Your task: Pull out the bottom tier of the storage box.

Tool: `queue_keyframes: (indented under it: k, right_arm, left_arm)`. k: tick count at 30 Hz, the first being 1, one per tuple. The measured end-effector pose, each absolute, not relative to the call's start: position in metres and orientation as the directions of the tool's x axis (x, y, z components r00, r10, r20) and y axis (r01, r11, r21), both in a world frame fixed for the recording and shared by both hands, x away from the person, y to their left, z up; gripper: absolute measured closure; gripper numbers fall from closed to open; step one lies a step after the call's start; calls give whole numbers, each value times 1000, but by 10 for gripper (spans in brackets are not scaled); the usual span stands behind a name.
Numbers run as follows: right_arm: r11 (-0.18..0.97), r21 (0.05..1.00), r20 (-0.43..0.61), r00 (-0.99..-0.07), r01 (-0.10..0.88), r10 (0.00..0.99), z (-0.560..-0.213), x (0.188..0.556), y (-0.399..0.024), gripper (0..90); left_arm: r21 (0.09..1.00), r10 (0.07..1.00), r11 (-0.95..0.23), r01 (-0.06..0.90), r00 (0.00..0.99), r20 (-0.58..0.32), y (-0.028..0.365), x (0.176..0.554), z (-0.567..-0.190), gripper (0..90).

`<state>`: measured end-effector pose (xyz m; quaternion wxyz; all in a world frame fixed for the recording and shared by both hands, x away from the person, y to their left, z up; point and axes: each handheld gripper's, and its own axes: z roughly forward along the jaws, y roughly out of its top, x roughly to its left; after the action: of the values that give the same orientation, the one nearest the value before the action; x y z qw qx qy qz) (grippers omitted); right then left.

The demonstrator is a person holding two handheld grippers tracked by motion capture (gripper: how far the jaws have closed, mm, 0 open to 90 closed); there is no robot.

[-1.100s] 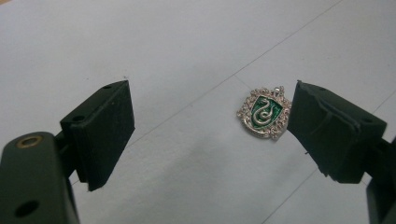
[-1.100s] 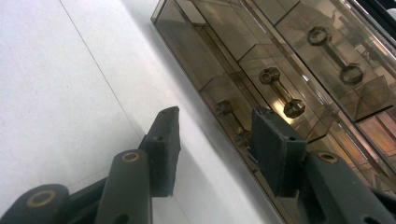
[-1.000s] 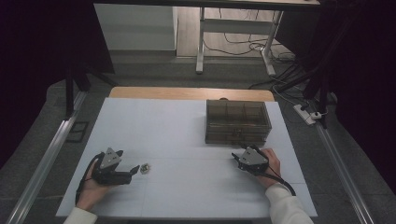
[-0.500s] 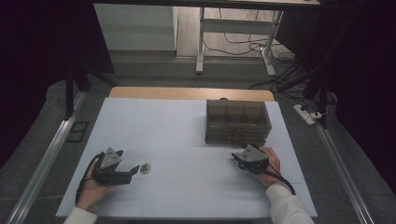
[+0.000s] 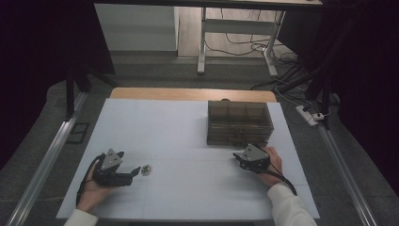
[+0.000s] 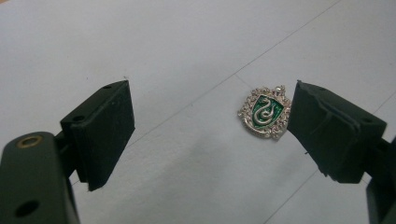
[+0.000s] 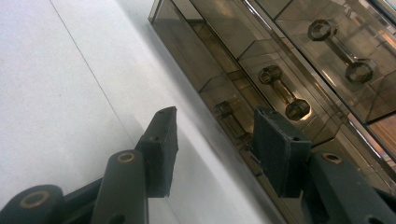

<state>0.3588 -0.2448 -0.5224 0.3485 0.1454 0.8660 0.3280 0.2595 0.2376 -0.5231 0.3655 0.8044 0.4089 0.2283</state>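
So the little crest charm (green enamel with a silver snake) lies flat on the white table, near-left area, just to the right of the left gripper. That gripper's jaws stand wide with nothing in them, and in the left gripper view the charm sits between them, right up against the right-hand pad, so it's off-centre. The shield's long axis runs roughly away from the tongs. The right gripper is well apart, about half open and empty, pointing at a drawer handle on the smoky drawer box.
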Motion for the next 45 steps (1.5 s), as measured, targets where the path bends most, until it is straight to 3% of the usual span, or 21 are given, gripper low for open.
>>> queue_keyframes:
  k: [25, 45]
  right_arm:
    - [748, 664, -527, -699, 16, 484, -519, 372, -241, 500]
    - [806, 591, -593, -694, -33, 408, -522, 374, -233, 502]
  left_arm:
    - [774, 825, -400, 492, 562, 69, 238, 260, -524, 141]
    - [773, 825, -400, 491, 561, 71, 238, 260, -523, 142]
